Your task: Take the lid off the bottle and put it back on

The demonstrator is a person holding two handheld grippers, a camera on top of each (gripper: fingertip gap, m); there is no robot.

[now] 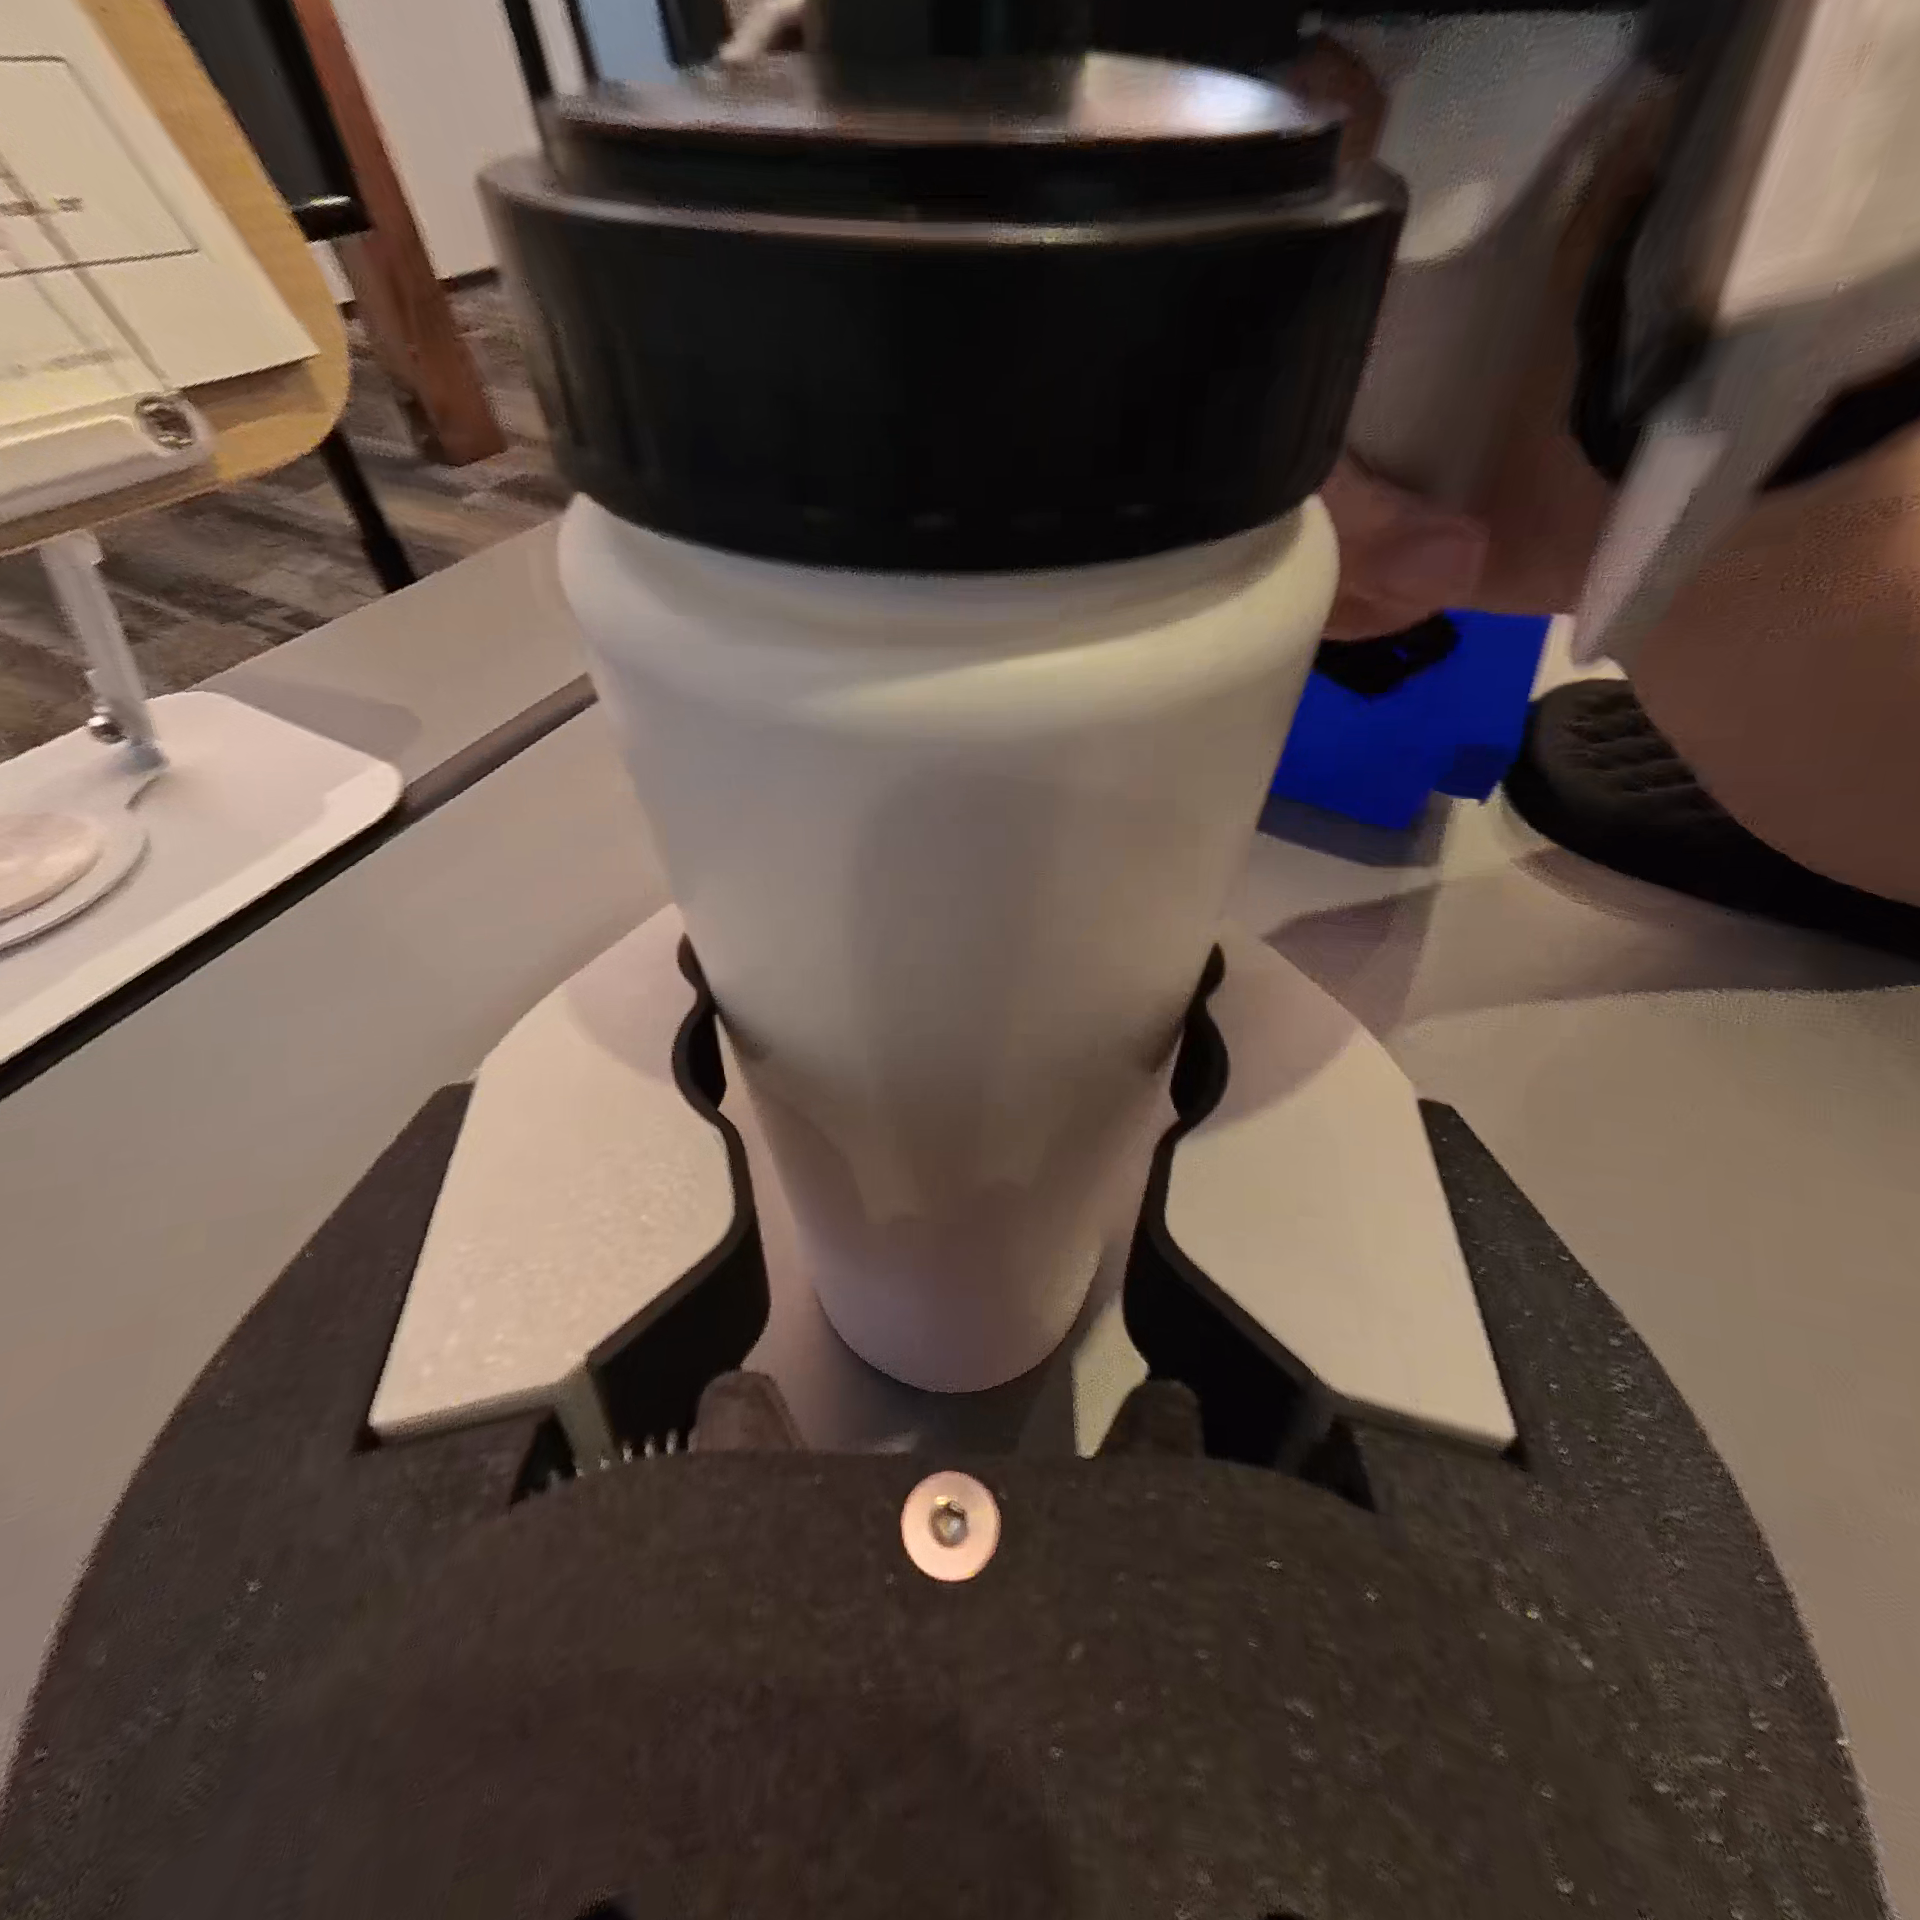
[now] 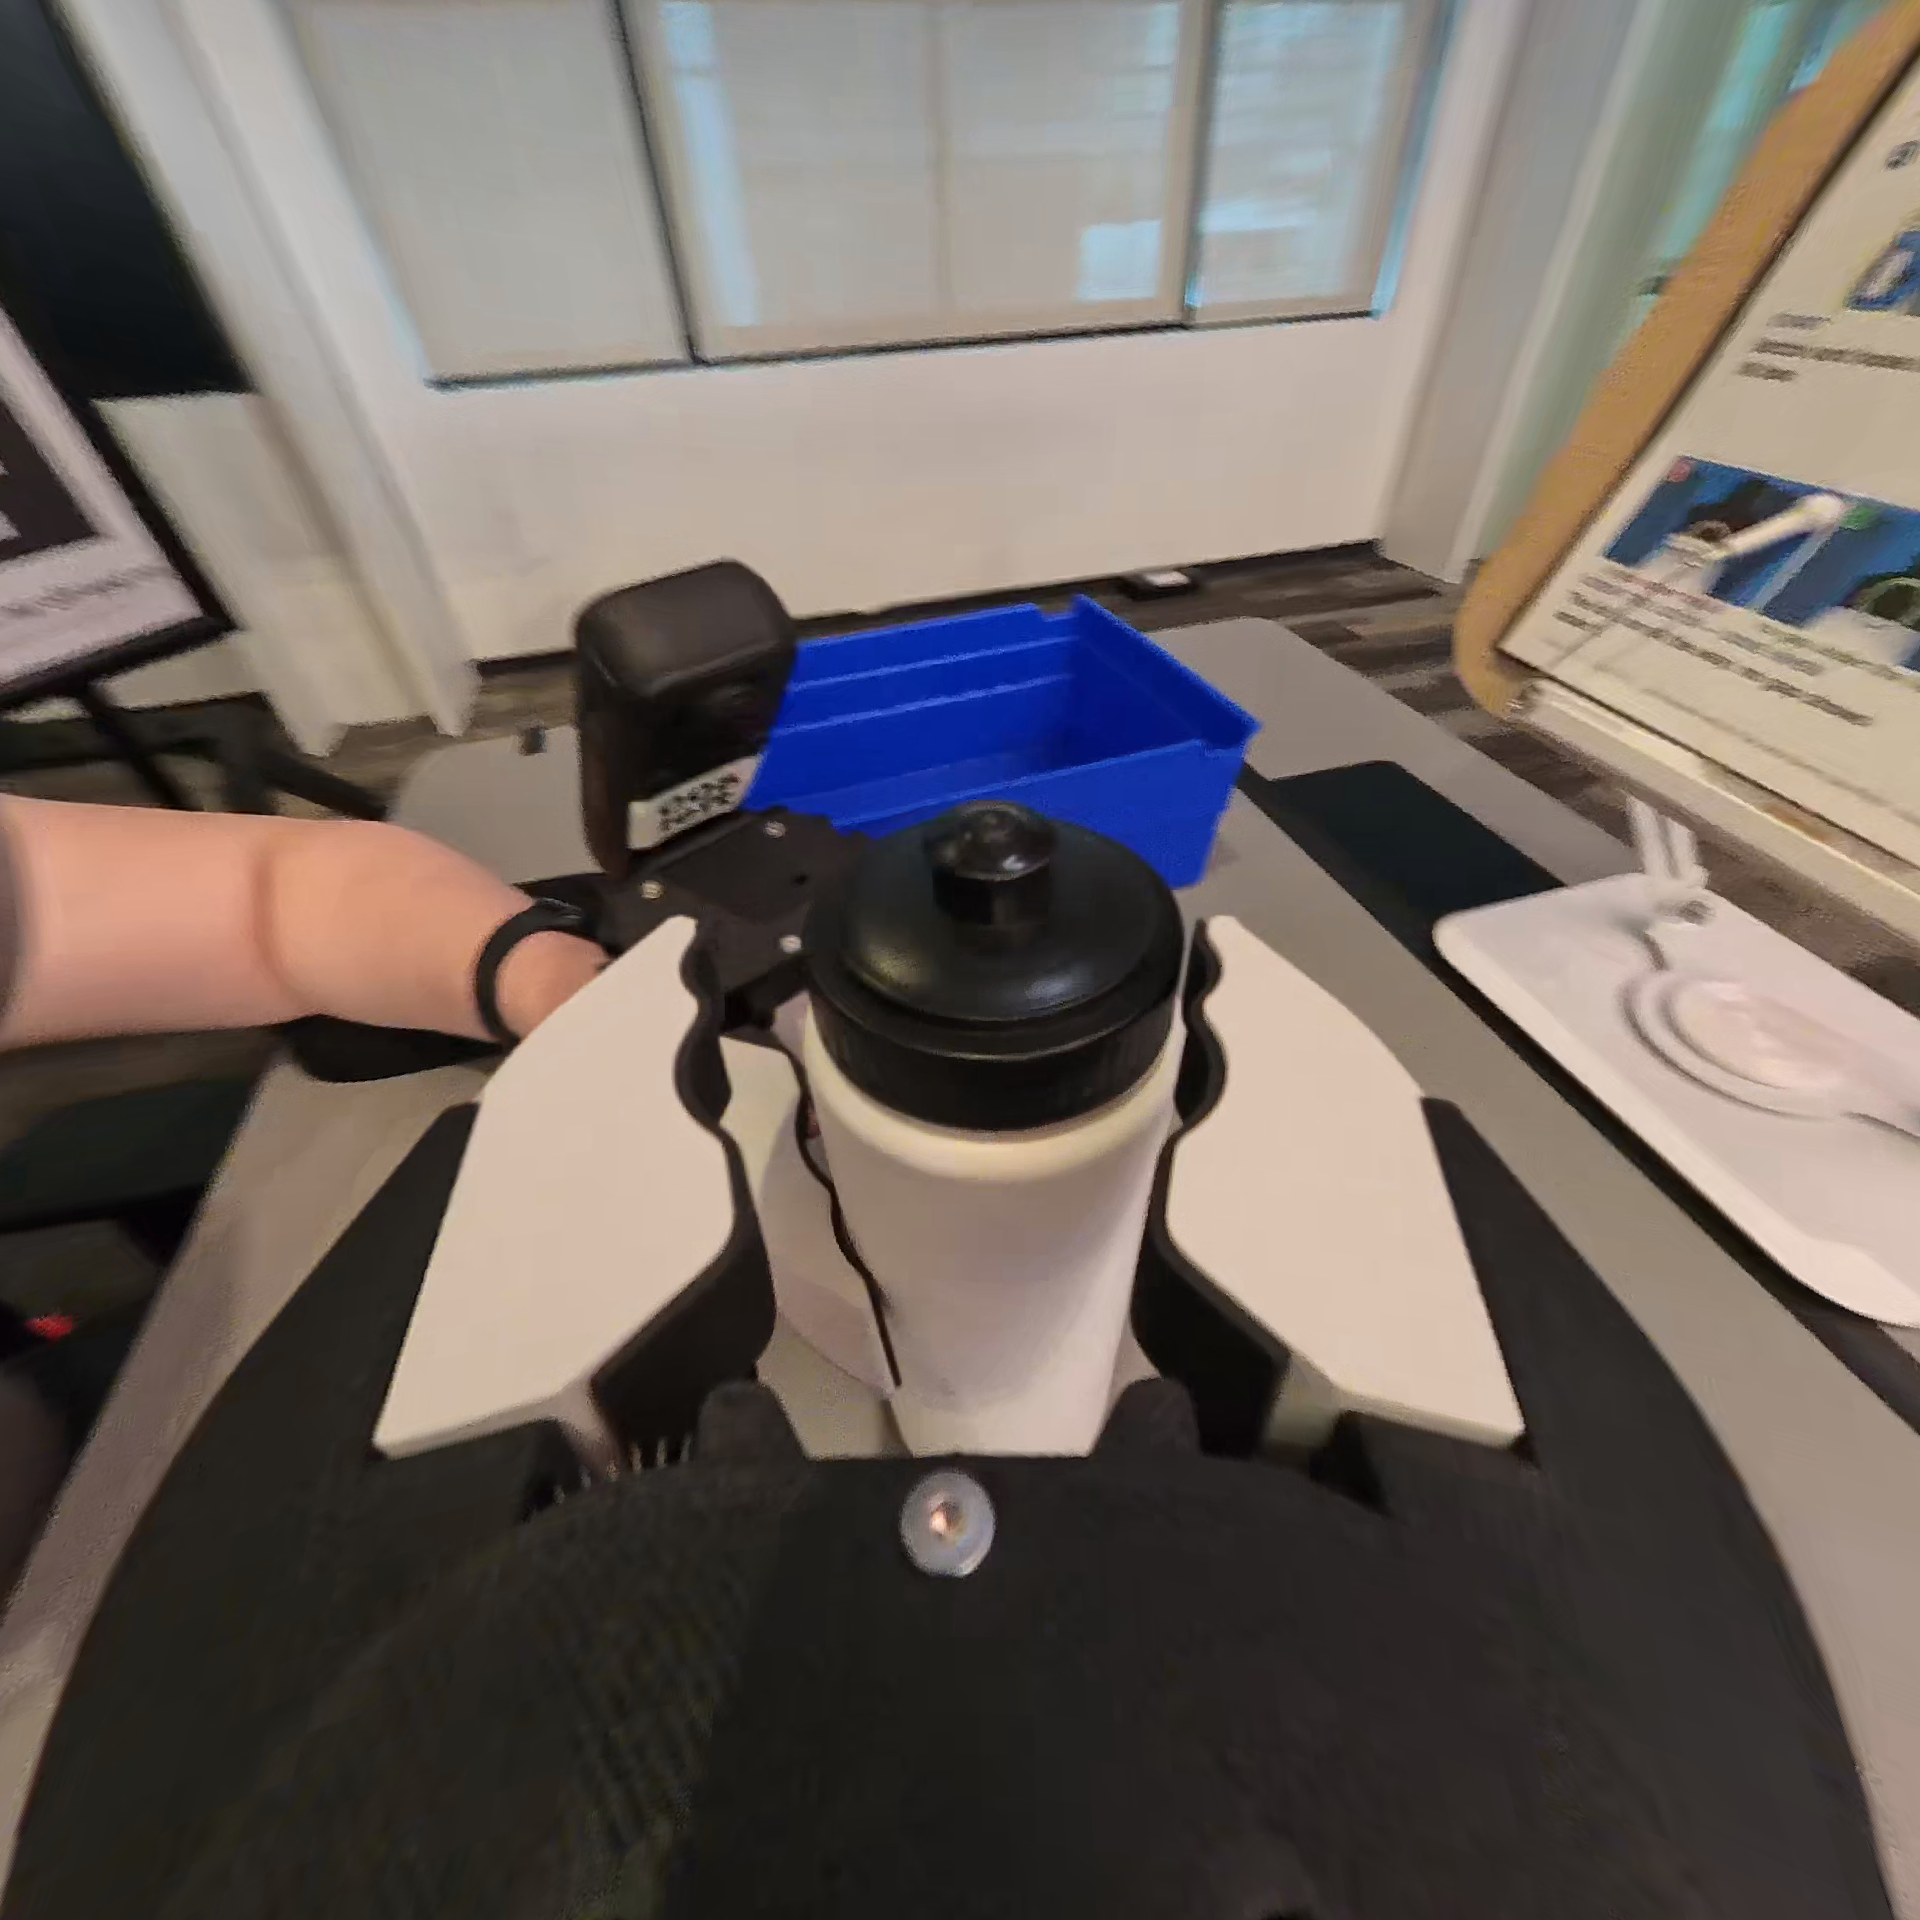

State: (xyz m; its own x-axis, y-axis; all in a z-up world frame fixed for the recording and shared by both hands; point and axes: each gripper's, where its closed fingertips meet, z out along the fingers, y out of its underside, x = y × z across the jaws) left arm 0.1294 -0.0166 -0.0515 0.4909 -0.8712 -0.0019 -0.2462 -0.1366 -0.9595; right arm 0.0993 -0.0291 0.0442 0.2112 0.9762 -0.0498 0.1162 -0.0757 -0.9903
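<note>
Bottle [image 1: 935,883] stands upright mid-frame on the counter [image 1: 260,1039], its white body clamped by the left gripper [image 1: 951,1029]. In the right wrist view, the right gripper [image 2: 951,1023] straddles the black lid [image 2: 997,977], which sits on the bottle, fingers just beside it with slight gaps, seemingly unclenched. Best next: centre on the lid, squeeze squarely, then twist while the left holds firm.
</note>
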